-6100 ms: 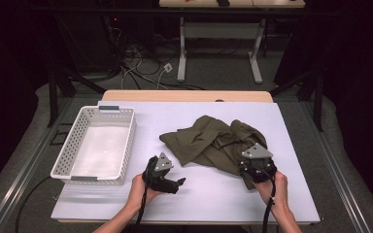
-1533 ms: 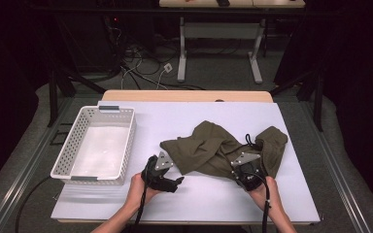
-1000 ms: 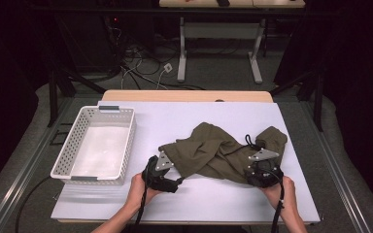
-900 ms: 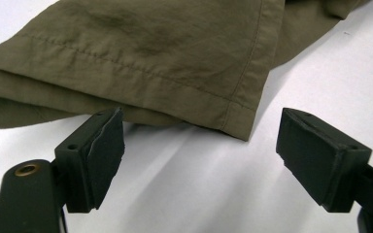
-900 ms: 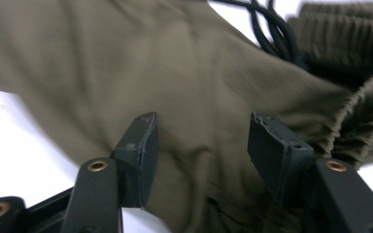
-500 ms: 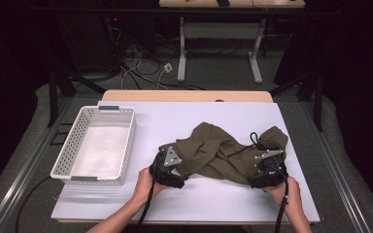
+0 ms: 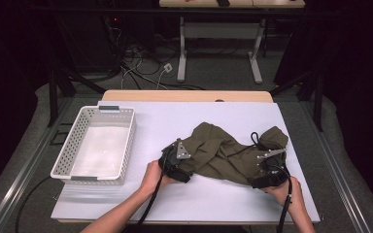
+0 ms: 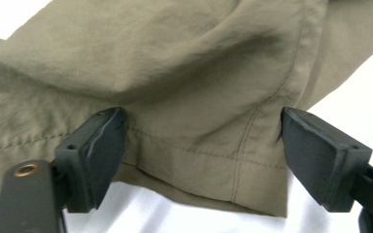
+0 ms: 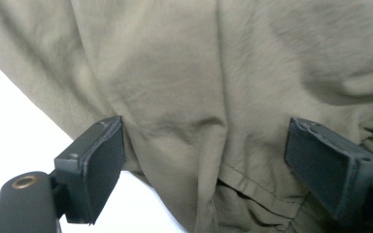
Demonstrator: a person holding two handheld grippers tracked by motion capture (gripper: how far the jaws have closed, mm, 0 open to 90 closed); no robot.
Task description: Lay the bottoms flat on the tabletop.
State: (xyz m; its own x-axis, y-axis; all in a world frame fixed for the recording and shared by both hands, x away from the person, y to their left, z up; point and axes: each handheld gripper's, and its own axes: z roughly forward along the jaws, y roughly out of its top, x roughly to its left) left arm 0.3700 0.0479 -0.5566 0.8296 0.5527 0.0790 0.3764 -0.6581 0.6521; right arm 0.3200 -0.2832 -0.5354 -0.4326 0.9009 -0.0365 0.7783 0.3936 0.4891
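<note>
An olive-green garment [image 7: 226, 151] lies crumpled on the white table top [image 7: 175, 121], right of centre. My left gripper [image 7: 176, 162] sits at its near left corner. In the left gripper view the gripper [image 8: 201, 160] is open, its jaws wide apart on either side of the garment's stitched hem [image 8: 199, 155]. My right gripper [image 7: 267, 174] rests at the garment's near right edge. In the right gripper view that gripper [image 9: 204, 167] is open too, with a fold of the cloth [image 9: 194, 126] lying between the spread jaws. A black drawstring [image 7: 255, 140] curls on the fabric.
A white perforated basket [image 7: 96, 145], with nothing in it, stands at the table's left side. The table's wooden far edge [image 7: 187, 95] borders a floor with cables and desk legs [image 7: 182, 43]. Bare table surface lies in front of the garment.
The garment has been drawn out sideways from a heap. My left gripper moved forward and right onto its left corner; my right gripper shifted right and nearer to the right edge.
</note>
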